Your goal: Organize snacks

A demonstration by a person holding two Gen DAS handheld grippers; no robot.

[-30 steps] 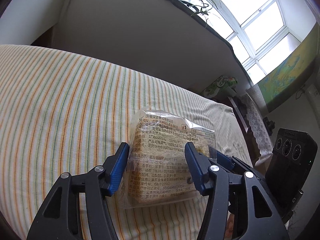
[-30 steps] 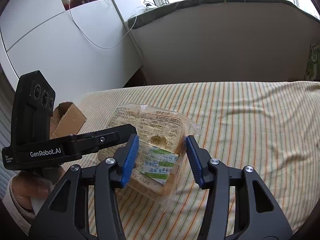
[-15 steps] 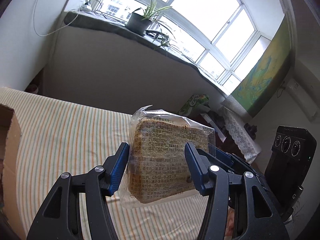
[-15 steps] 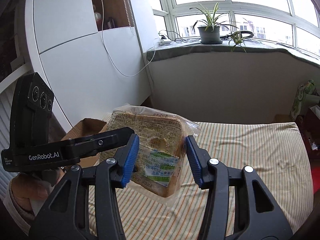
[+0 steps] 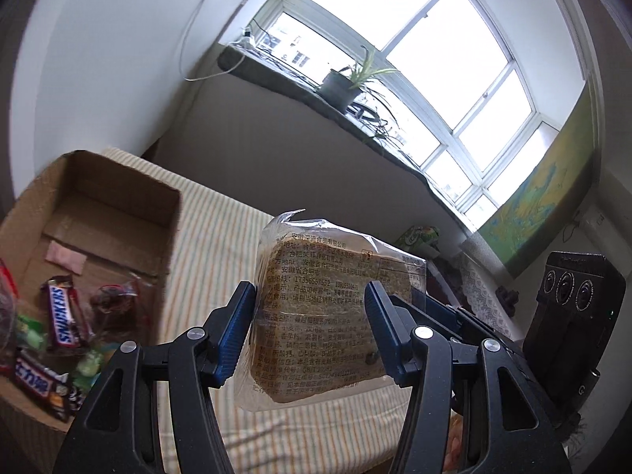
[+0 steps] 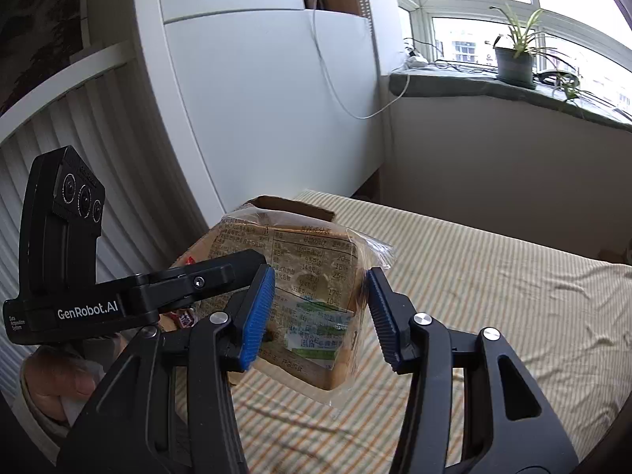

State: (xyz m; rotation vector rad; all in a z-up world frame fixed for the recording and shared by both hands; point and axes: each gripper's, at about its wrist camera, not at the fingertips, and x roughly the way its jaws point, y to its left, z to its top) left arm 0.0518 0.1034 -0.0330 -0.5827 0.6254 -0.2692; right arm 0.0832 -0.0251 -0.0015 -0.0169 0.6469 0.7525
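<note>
Striped bedsheet below a window, both grippers lifting one bread packet clear of it.

Both grippers pointed slightly downward; the left gripper and the right gripper each had blue pads pressed against opposite sides of the clear-wrapped bread packet, which hung in the air above the sheet. Beside the packet, on the side of the left gripper, stood an open cardboard box on the sheet. Inside it lay a Snickers bar, a second dark chocolate bar, a clear bag of dark red snacks and some green-wrapped sweets.
</note>
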